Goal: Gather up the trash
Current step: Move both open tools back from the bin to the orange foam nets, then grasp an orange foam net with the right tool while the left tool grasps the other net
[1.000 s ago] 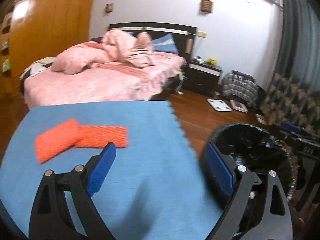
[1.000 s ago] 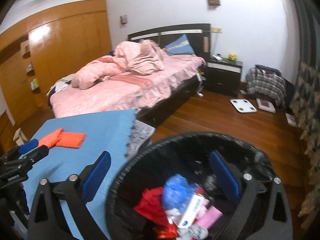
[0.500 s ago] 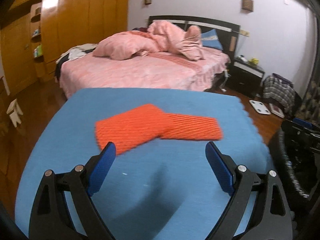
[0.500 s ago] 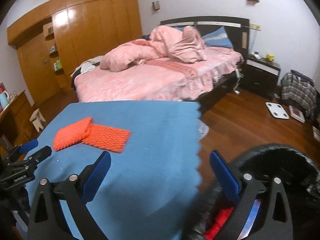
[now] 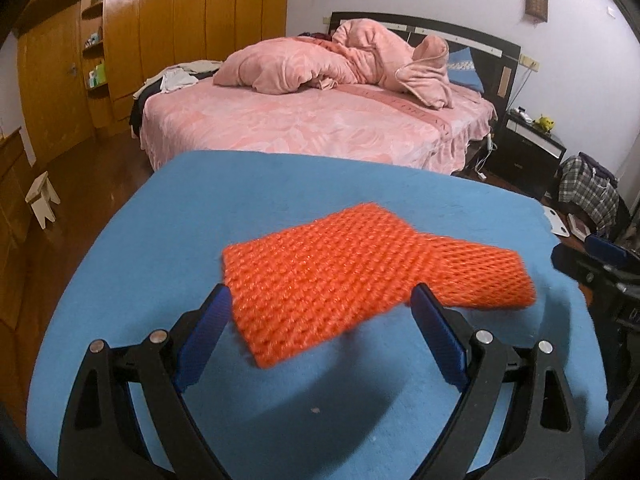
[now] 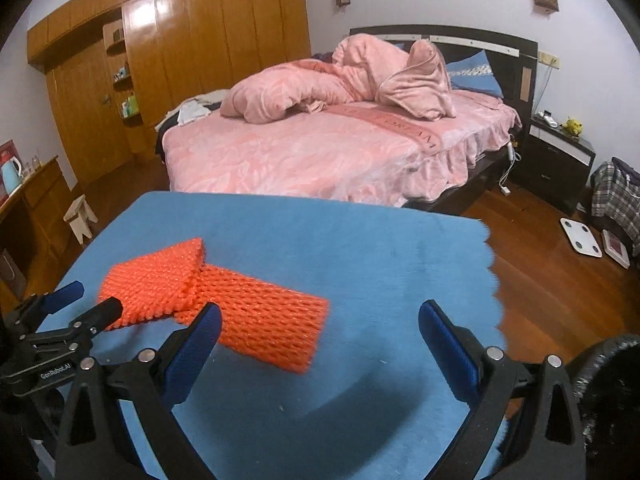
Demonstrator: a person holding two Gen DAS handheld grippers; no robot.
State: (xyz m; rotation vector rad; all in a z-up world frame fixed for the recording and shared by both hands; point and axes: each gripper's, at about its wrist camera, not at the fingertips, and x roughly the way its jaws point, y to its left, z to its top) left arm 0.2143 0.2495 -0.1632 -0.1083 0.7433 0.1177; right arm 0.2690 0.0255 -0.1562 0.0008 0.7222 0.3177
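Two orange foam nets lie overlapping on the blue mat (image 5: 160, 240). The nearer, wider net (image 5: 320, 280) sits just ahead of my open left gripper (image 5: 322, 312), its near edge between the blue pads. The narrower net (image 5: 480, 280) extends to the right. In the right wrist view the wider net (image 6: 152, 280) and the narrower net (image 6: 260, 320) lie left of centre; my open, empty right gripper (image 6: 320, 328) hovers just right of them. The left gripper (image 6: 72, 312) shows at the wider net's left edge.
A black-lined trash bin (image 6: 608, 400) stands at the mat's right edge. The mat's scalloped right edge (image 6: 494, 272) drops to a wooden floor. A pink bed (image 6: 340, 148) lies beyond, with a wardrobe (image 6: 180, 60), stool (image 6: 80, 216) and nightstand (image 6: 556, 160).
Both grippers swung left, away from the trash bin, and closed in on the orange nets. The nets now sit at the left gripper's fingertips. Both stay open.
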